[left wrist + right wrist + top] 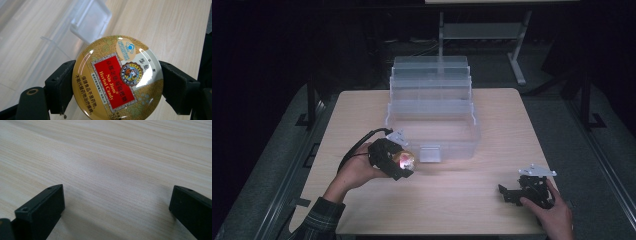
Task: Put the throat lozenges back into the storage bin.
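Near us, the right gripper (512, 192) rests low on the table (462, 200), jaws wide apart w/ nothing between. Our left gripper (117, 82) is clamped on a round candy tin (117, 77), one jaw on each side, held above the table just in front of the clear plastic box (432, 125). The box stands farther back, approx. mid-table, lid open.

We read "Nin Jiom Herbal Candy" in gold letters on the red panel of the round candy tin (117, 78) lid. Chinese characters run above that line on the same panel, and more along the lid's gold rim. A partial "45" sits at the lid's lower edge. The blue logo's small print is unreadable.
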`<action>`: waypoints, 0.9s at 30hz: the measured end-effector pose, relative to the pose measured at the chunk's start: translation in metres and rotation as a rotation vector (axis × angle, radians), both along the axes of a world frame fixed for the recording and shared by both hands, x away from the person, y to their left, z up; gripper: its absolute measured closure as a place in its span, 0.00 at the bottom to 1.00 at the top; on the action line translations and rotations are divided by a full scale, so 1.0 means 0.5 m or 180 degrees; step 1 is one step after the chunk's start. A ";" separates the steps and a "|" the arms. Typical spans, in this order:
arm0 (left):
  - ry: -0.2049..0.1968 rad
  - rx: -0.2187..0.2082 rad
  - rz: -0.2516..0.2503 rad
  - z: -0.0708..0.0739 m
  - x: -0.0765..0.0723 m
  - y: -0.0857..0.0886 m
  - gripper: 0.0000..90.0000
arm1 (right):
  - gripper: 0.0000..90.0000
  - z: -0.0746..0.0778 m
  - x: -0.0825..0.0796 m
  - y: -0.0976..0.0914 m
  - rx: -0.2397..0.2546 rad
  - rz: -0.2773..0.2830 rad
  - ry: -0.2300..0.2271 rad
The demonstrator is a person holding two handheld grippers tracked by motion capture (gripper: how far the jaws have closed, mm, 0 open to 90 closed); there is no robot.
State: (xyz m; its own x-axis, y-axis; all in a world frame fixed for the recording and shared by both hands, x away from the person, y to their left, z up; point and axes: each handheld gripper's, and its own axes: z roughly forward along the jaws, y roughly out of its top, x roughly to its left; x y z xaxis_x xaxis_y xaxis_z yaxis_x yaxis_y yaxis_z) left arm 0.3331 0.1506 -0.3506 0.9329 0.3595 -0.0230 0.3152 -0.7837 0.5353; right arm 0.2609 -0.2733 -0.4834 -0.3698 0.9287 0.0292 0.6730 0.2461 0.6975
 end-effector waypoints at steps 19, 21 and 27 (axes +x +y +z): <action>-0.0054 -0.0026 0.0180 0.027 0.053 0.012 0.22 | 0.00 0.000 0.000 0.000 -0.0002 -0.0009 0.0003; -0.0059 -0.0026 0.0197 0.030 0.059 0.011 0.22 | 0.00 0.000 0.000 0.000 -0.0004 -0.0008 0.0001; -0.0076 -0.0020 0.0257 0.037 0.076 0.011 0.22 | 0.00 0.000 0.000 0.000 0.0002 -0.0011 0.0003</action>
